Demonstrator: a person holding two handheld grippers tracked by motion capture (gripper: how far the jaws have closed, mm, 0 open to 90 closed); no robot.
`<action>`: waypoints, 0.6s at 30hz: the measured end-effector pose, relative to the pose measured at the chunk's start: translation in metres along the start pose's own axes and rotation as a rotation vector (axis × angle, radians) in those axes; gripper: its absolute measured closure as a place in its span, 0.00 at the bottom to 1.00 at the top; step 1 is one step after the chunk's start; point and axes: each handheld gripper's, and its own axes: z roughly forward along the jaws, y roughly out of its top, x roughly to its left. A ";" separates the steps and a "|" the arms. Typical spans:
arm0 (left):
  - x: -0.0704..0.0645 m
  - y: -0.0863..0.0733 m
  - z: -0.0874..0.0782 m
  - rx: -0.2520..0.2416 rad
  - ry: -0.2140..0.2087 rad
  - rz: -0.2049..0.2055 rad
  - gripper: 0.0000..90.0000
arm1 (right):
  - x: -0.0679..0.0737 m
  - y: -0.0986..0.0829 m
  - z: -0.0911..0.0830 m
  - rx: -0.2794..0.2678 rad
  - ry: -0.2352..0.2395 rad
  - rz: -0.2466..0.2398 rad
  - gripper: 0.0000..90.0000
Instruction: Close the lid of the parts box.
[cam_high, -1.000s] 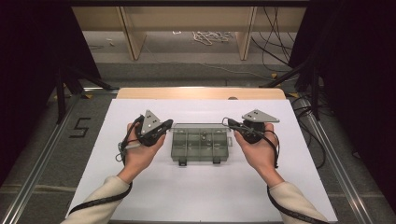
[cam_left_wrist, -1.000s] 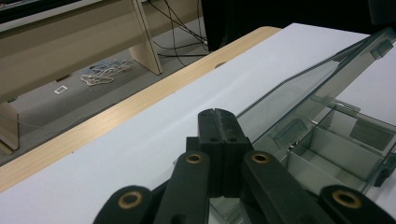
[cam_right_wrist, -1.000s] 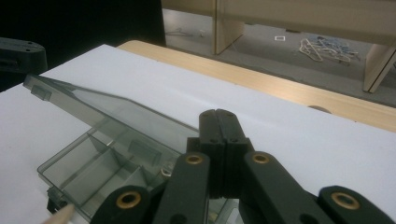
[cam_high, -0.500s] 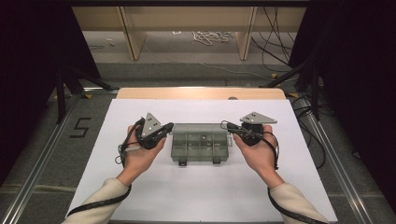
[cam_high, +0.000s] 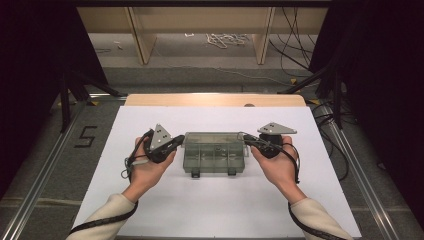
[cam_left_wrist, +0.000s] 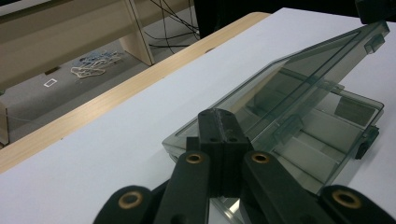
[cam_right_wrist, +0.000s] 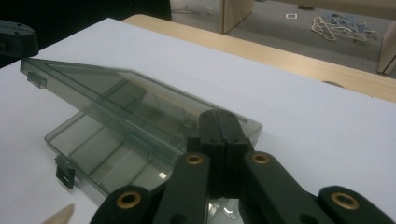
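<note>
**Lid raising: box lying crosswise between both tools**

The left tool (cam_high: 172, 142) and right tool (cam_high: 248, 140) are each sitting with jaws pressed together, at opposite short ends of the clear compartment box (cam_high: 216, 153). The box is lying mid-bench (cam_high: 150, 210), long axis running tool to tool. Its lid (cam_left_wrist: 299, 79) is standing tilted open; both tools are equally near.

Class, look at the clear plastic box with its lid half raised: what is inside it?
Inside the box, under the raised lid, dividers form compartments that look empty. The black jaws hide its near corner in each gripper view.
</note>
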 end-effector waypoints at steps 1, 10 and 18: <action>0.001 0.000 0.001 -0.013 -0.004 0.023 1.00 | 0.000 0.000 -0.001 0.003 0.001 0.005 1.00; -0.003 -0.004 0.001 0.005 -0.010 0.026 1.00 | 0.000 -0.005 0.001 0.026 0.008 -0.001 1.00; -0.006 -0.010 0.000 0.031 -0.026 0.003 1.00 | 0.001 -0.008 0.002 0.043 0.021 0.003 1.00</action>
